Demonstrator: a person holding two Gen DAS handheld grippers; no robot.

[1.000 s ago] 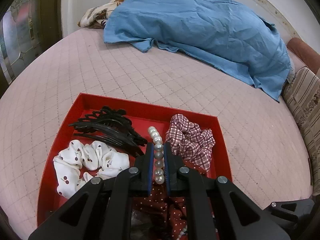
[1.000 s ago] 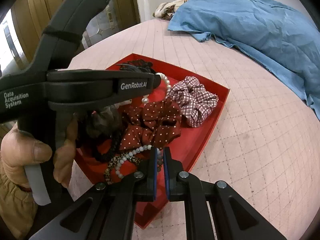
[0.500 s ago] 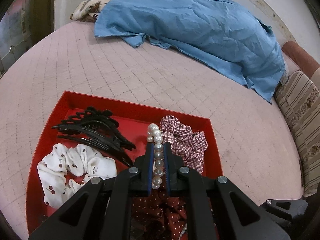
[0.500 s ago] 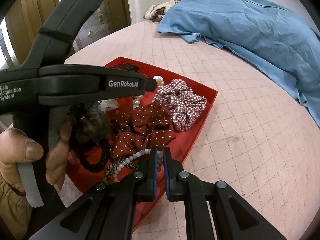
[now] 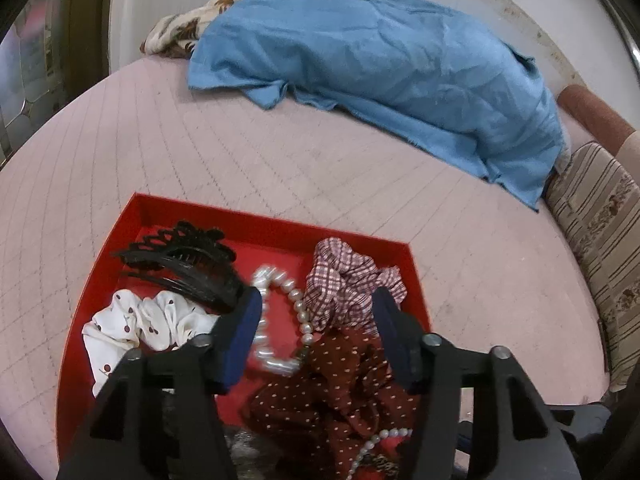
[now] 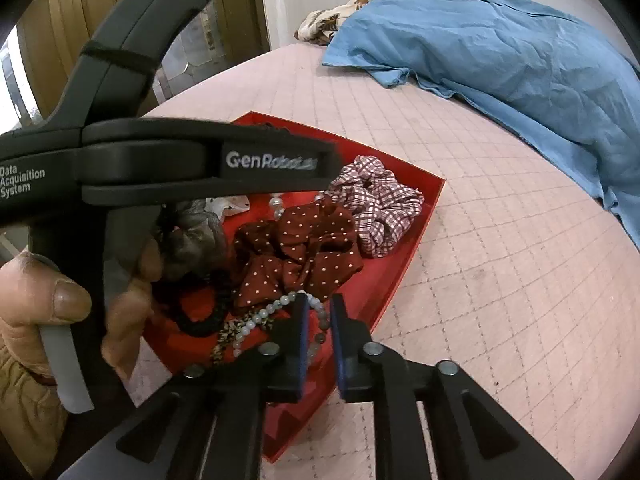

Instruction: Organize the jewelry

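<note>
1. A bed (image 5: 280,152) with a pink quilted cover carries everything; a striped cushion (image 5: 600,248) lies at its right edge.
2. A blue garment (image 5: 380,72) is spread along the far edge of the bed, with a floral cloth (image 5: 176,32) showing from under its left end.
3. A red tray (image 5: 256,228) sits near the front edge of the bed and holds the hair things and jewelry.
4. In the tray's far left corner lies a black claw clip (image 5: 180,260); just in front of it, by the left wall, is a white scrunchie (image 5: 132,324) with small cherries.
5. A plaid scrunchie (image 5: 344,280) fills the far right corner, and a dark red dotted scrunchie (image 5: 340,396) lies in front of it, touching it.
6. The left tool (image 5: 316,332) has just been opening; its jaws now stand wide apart over the tray and grip nothing. A person's hand (image 6: 60,300) holds its handle.
7. The pearl bracelet (image 5: 280,320) lies released in the middle of the tray, between the open left jaws, beside the plaid scrunchie and blurred in the left wrist view.
8. The right tool (image 6: 318,332) has just been opening a little; a narrow gap shows between its jaws at the tray's near right wall.
9. A bead bracelet (image 6: 272,308) of pale beads lies over the near part of the tray, with its end running between the right jaws; whether the pads press on it I cannot tell.
</note>
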